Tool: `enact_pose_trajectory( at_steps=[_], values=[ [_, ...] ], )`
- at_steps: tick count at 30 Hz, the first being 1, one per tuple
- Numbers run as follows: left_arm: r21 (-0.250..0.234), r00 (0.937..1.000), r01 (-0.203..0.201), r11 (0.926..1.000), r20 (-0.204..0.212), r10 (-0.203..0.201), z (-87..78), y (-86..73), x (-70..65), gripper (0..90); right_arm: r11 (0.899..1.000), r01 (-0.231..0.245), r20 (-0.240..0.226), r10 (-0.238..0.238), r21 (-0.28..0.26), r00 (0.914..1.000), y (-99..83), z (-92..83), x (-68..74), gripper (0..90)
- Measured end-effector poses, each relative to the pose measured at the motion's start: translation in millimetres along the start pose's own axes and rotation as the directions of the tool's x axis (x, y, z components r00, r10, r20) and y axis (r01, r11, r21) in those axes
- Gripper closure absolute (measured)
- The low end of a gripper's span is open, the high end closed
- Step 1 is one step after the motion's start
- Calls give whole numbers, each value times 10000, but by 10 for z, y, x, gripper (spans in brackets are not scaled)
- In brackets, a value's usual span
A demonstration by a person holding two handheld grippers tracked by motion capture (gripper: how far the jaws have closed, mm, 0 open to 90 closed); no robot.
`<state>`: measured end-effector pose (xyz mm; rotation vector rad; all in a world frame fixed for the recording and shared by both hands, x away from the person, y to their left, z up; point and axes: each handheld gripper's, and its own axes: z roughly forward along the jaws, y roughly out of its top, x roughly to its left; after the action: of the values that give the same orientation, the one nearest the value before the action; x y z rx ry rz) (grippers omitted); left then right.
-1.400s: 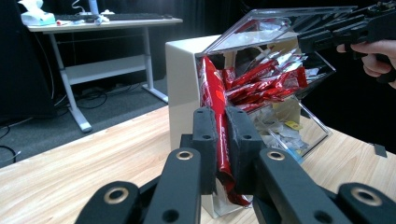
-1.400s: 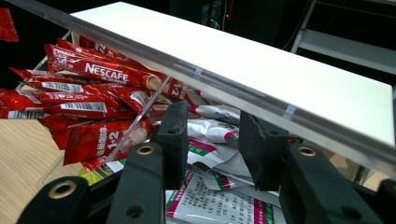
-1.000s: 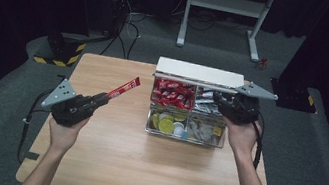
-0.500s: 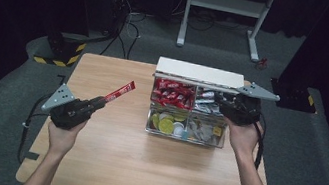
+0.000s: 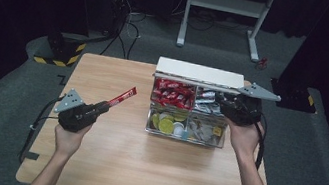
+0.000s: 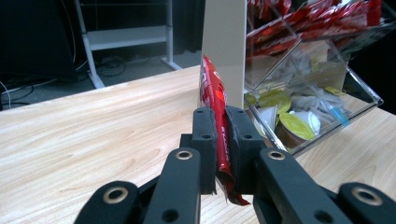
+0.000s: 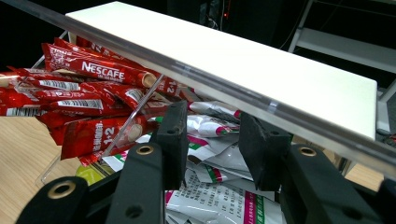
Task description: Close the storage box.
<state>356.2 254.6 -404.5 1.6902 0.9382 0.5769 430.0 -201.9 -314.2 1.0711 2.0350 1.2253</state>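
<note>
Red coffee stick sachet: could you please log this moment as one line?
left tongs: shut on red coffee stick sachet | right tongs: open, at clear plastic compartment box | sachet: above light wooden table, left of box

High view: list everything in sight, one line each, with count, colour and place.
table: one, light wood, centre.
box: one, clear, four compartments, table's right half.
lid: one, white, open, at the box's far side.
red sticks: many, red, far-left compartment.
sachets: several, white, far-right compartment.
pods: several, yellow-green and white, near-left compartment.
stick: one, red, clamped in the left gripper.
frame: one, white, on the floor beyond the table.
left gripper: black, shut on the stick, over the table's left.
right gripper: black, jaws apart above the sachets.
</note>
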Motion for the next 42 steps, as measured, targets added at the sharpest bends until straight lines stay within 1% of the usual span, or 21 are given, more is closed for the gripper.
enact_pose_trajectory(
  at_steps=[1,3,7,12,16,22,23,29,30,31,35,37,39,40,41,42],
  values=[
    [39,10000,40,10000,-1,-40,15,-12,-2,830,10000,-2,-1,2,3,10000,0,0,0,622],
    [133,9999,-65,9999,-102,66,49,-37,-17,830,10000,-12,4,12,-23,10000,-3,0,1,622],
    [334,9998,-122,9994,-132,126,128,-94,-42,830,10000,-29,-3,29,-25,10000,-3,0,1,620],
    [517,9999,23,9987,-106,-17,223,-158,-55,830,10000,-35,-9,35,-17,10000,-1,-2,1,619],
    [786,9998,-106,9968,-155,119,294,-200,-68,830,10000,-45,5,45,-21,10000,-3,-4,3,618],
    [947,9997,-35,9955,-257,60,385,-272,-70,830,10000,-30,12,30,-24,10000,-4,-4,4,617],
    [1001,9997,13,9950,-253,12,406,-289,-71,830,10000,-29,14,29,-24,10000,-4,-4,5,617],
    [1544,9989,-200,9878,-395,264,545,-378,-91,829,10000,-22,18,22,-38,10000,-6,-3,6,617],
    [1596,9988,-163,9870,-436,235,562,-390,-92,829,10000,-20,15,20,-35,10000,-6,-3,5,617],
    [1645,9986,-208,9862,-448,285,576,-397,-90,829,10000,-34,10,34,-15,10000,-5,-4,5,617],
    [1713,9985,-169,9851,-480,255,622,-424,-93,828,10000,-31,2,31,-37,10000,-7,-4,5,616],
    [1789,9981,-226,9836,-516,323,640,-434,-88,828,10000,-30,-9,30,-33,10000,-7,-5,3,616],
    [1823,9987,-82,9832,-483,173,668,-449,-90,828,10000,-14,-28,14,-66,10000,-9,-6,1,616],
    [1854,9988,-80,9826,-461,168,684,-456,-85,827,10000,8,-28,-8,-71,10000,-11,-6,-1,616],
    [1858,9991,63,9826,-426,17,703,-464,-89,827,10000,9,-29,-9,-73,10000,-11,-5,-1,616],
    [1910,9992,78,9816,-397,-2,718,-469,-86,827,10000,-15,-35,14,-65,10000,-9,-6,-1,616]
  ],
)
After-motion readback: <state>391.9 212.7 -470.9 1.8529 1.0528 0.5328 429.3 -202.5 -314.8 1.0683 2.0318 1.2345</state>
